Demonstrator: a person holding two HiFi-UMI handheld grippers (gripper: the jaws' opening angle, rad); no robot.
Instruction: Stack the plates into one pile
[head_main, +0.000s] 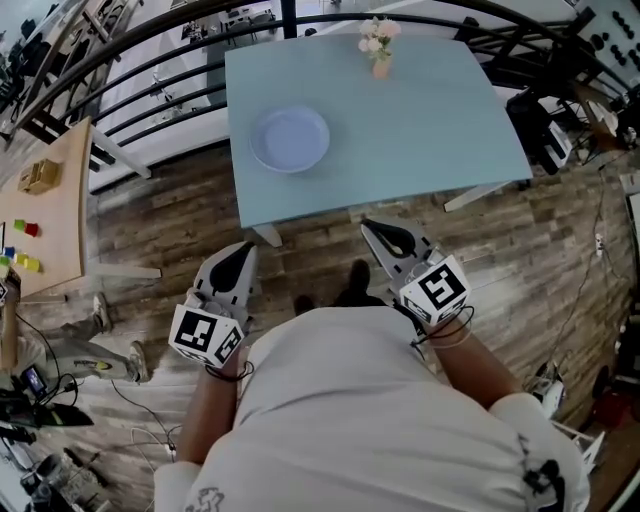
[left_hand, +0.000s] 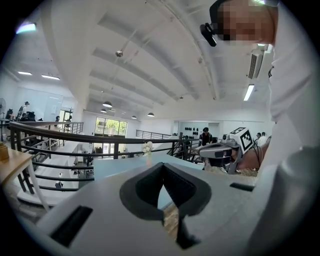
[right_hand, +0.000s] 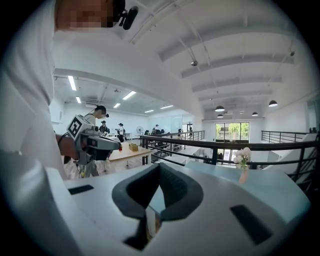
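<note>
A pale blue plate (head_main: 290, 138) lies on the left part of the light blue table (head_main: 430, 130); whether it is one plate or a pile I cannot tell. Both grippers hang over the wooden floor in front of the table's near edge, well short of the plate. My left gripper (head_main: 243, 250) is shut with nothing in it, its pads meeting at the tip (left_hand: 162, 166). My right gripper (head_main: 372, 228) is likewise shut and empty (right_hand: 158, 166). Each gripper view shows the other gripper off to the side and the table edge ahead.
A small vase of flowers (head_main: 378, 48) stands at the table's far edge. A black railing (head_main: 150, 60) curves behind the table. A wooden side table (head_main: 55, 190) with coloured blocks is at the left. Cables and gear lie on the floor at both sides.
</note>
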